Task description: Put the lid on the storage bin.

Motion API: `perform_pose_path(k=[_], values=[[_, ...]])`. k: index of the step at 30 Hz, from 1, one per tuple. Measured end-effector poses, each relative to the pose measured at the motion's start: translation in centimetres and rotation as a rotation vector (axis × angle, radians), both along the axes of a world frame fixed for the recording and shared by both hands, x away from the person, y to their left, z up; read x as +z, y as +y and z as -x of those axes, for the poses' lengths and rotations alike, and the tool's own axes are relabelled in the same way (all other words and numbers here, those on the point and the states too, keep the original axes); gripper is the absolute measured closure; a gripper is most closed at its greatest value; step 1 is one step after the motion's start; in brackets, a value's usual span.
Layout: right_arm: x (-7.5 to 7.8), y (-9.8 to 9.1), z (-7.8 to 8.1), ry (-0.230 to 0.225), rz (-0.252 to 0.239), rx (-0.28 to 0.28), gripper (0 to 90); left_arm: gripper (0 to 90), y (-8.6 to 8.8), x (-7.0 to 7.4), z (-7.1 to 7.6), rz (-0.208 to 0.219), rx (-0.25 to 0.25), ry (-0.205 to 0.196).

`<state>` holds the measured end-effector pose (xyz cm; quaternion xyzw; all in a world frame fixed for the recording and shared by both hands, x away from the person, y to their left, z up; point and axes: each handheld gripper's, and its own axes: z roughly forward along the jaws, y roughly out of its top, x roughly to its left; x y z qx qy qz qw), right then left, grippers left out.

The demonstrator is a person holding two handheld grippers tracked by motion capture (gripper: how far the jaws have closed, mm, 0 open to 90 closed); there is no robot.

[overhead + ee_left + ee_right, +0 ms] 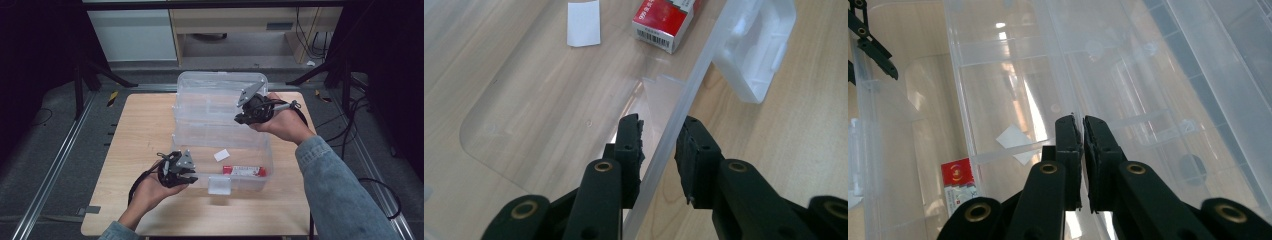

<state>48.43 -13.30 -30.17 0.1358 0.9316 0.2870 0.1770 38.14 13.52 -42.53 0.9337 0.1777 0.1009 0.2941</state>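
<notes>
Left tongs [659, 145]: clamped on clear plastic storage box [265, 150] front wall.
Right tongs [1083, 135]: clenched on its raised lid [200, 95].
Risk: lid slips, drops onto box.

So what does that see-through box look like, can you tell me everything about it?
The clear plastic storage box sits on the wooden table. Its hinged lid stands open at the back, held up by the right gripper, whose fingers are pinched shut on its edge. A white latch hangs on the front wall. The left gripper straddles the front rim near its left corner. Inside lie a red and white carton and a small white paper slip.
</notes>
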Motion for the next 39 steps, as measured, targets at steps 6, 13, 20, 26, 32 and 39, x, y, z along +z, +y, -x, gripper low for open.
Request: perform_pose_path(k=[6,13,20,26,32,39], values=[[0.0,-0.2,-1.4,0.004,-0.01,-0.015,85.1,71.9,-0.5,0.0,-0.8,-0.001,0.015,-0.002],[0.0,-0.3,-0.5,-0.007,-0.024,-0.003,85.6,71.7,-0.5,0.0,-0.7,0.001,0.014,-0.008],[-0.1,-0.5,1.0,-0.009,-0.035,0.015,86.1,71.4,-0.5,-0.1,-0.6,-0.002,0.013,-0.018],[-0.4,-0.8,2.2,-0.016,-0.041,0.029,86.3,71.5,-0.5,-0.1,-0.7,-0.002,0.013,-0.014],[-0.8,-1.0,3.4,-0.009,-0.05,0.044,86.4,71.4,-0.5,0.0,-0.6,-0.005,0.011,-0.015],[-1.2,-1.2,4.2,-0.004,-0.059,0.047,86.2,71.2,-0.4,-0.1,-0.6,-0.002,0.009,-0.02]])
